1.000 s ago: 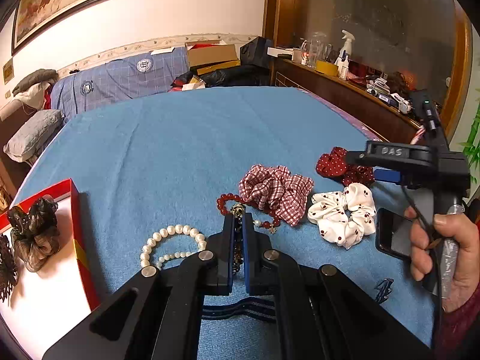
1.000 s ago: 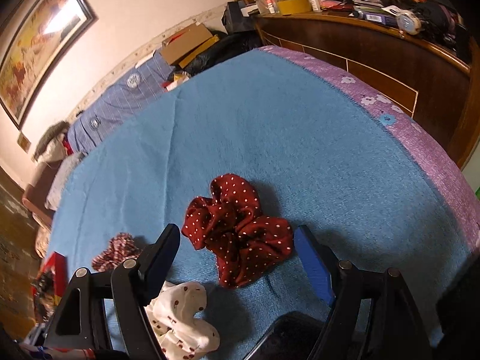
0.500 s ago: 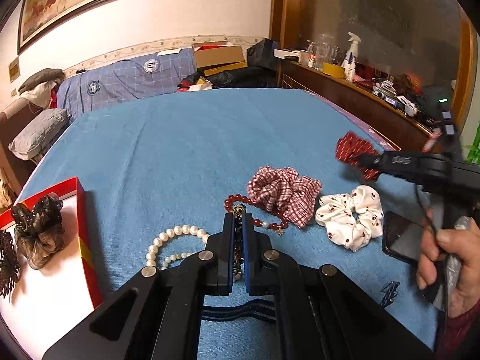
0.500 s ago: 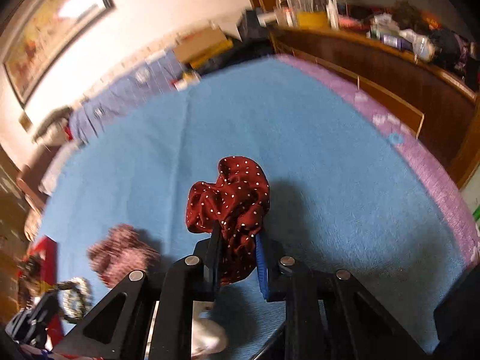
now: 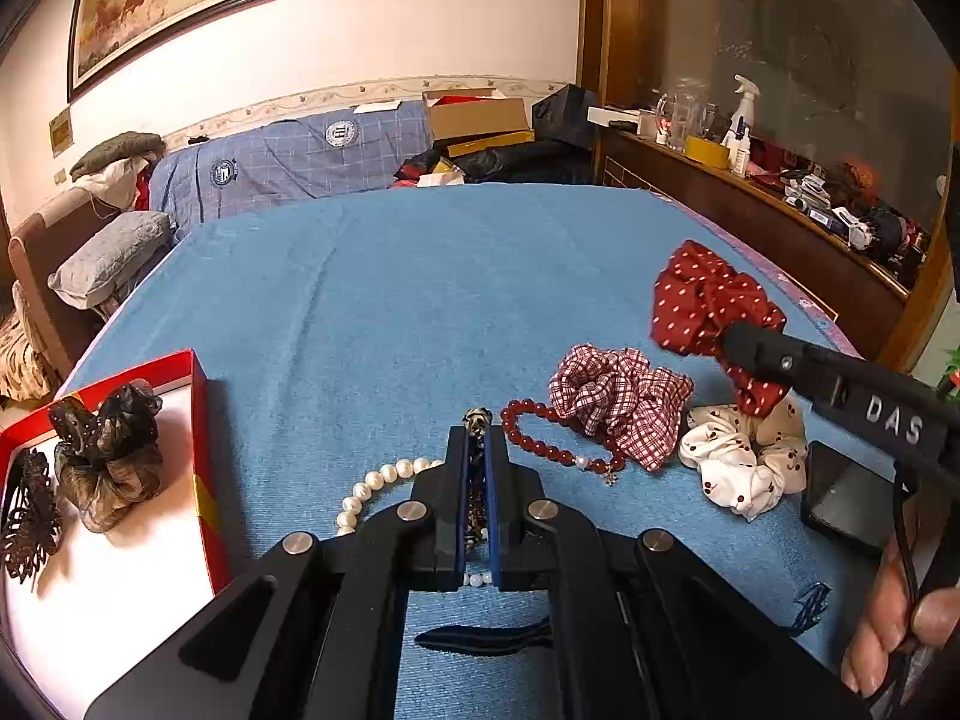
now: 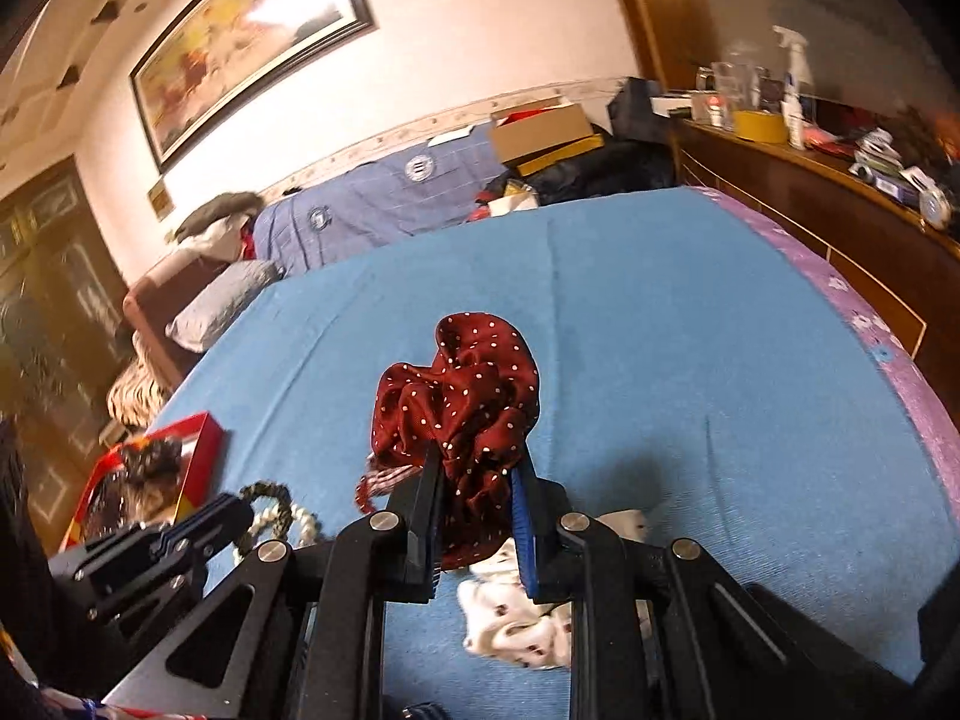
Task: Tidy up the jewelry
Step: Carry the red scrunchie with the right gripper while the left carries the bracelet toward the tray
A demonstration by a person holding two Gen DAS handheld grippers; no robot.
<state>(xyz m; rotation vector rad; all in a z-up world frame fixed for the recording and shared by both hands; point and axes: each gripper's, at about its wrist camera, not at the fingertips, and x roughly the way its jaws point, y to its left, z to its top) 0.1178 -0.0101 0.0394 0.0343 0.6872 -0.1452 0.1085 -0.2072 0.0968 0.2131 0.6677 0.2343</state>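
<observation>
The right gripper (image 6: 474, 468) pinches a soft, crinkly dark red hair tie with white dots (image 6: 462, 396), held up above the fuzzy blue blanket (image 6: 660, 330) near its right edge. The left gripper (image 5: 477, 450) is pressed together on a dark beaded string (image 5: 477, 420) beside round white pearls (image 5: 384, 477) and shiny red beads (image 5: 534, 438). Only the left view shows the checked hair tie (image 5: 618, 396) clearly, and the red box (image 5: 201, 420) at the left edge holding a gauzy dark hair tie (image 5: 108, 450).
</observation>
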